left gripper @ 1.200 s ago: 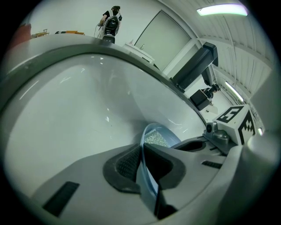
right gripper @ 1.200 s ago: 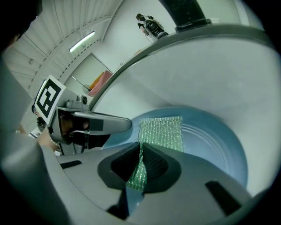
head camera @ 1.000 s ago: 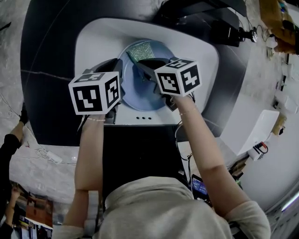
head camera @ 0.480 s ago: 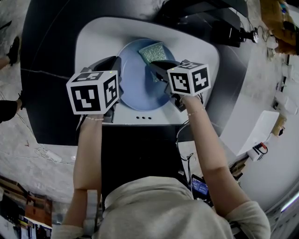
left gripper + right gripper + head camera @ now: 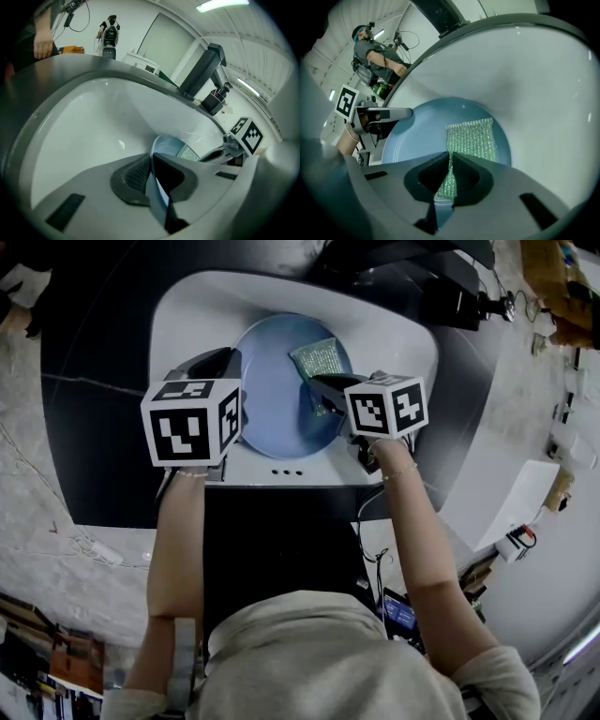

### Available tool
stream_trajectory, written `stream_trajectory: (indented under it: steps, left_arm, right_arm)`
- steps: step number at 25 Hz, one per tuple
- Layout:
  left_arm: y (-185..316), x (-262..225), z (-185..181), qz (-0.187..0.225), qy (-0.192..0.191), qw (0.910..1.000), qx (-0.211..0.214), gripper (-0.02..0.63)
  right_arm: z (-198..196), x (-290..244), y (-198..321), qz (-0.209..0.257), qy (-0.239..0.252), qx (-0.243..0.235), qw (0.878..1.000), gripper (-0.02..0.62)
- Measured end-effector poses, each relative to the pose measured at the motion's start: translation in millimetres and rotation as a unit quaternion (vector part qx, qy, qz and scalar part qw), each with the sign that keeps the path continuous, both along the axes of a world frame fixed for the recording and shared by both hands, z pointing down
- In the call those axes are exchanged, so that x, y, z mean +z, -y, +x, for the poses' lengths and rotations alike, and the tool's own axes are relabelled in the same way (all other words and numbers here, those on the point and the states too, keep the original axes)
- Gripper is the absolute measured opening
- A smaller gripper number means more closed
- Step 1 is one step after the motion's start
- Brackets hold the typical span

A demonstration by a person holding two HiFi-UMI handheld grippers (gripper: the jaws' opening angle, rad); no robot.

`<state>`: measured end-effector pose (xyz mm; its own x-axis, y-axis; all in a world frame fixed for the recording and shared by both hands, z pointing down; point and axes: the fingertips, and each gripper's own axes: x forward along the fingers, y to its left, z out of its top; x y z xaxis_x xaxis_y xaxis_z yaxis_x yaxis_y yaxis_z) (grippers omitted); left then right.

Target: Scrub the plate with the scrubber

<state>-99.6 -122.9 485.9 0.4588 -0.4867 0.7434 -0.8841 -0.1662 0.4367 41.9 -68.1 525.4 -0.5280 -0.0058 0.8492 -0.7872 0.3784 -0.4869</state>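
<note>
A light blue plate (image 5: 277,399) lies tilted in the white sink basin (image 5: 187,315). My left gripper (image 5: 225,371) is shut on the plate's left rim; in the left gripper view the rim (image 5: 154,192) runs between the two pads. My right gripper (image 5: 323,395) is shut on a green glittery scrubber (image 5: 322,357), which lies spread on the plate's right half. In the right gripper view the scrubber (image 5: 473,138) fans out from the jaws (image 5: 450,176) over the plate (image 5: 417,136), with the left gripper (image 5: 401,112) at the far rim.
A dark countertop (image 5: 94,381) surrounds the basin, with a black faucet (image 5: 412,268) at its far side. Three small holes (image 5: 288,473) mark the basin's near wall. A person (image 5: 375,54) stands in the background of the right gripper view.
My right gripper has slid the scrubber rightward across the plate. The left gripper has kept its hold on the rim in about the same place.
</note>
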Motion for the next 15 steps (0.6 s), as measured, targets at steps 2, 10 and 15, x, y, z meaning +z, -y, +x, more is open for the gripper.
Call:
stream_trajectory:
  steps: [2, 10, 15]
  left_arm:
    - [-0.6, 0.1, -0.9, 0.000, 0.005, 1.0000, 0.002, 0.037]
    - [-1.4, -2.0, -2.8, 0.003, 0.009, 1.0000, 0.003, 0.037]
    - [-1.8, -1.5, -1.9, -0.001, 0.010, 1.0000, 0.002, 0.037]
  right_arm:
    - [-2.2, -2.0, -6.6, -0.008, 0.001, -0.008, 1.000, 0.037]
    - [-10.7, -9.0, -33.9, -0.035, 0.013, -0.023, 0.999, 0.037]
    - [-17.5, -16.1, -51.3, -0.043, 0.014, -0.042, 0.998, 0.037]
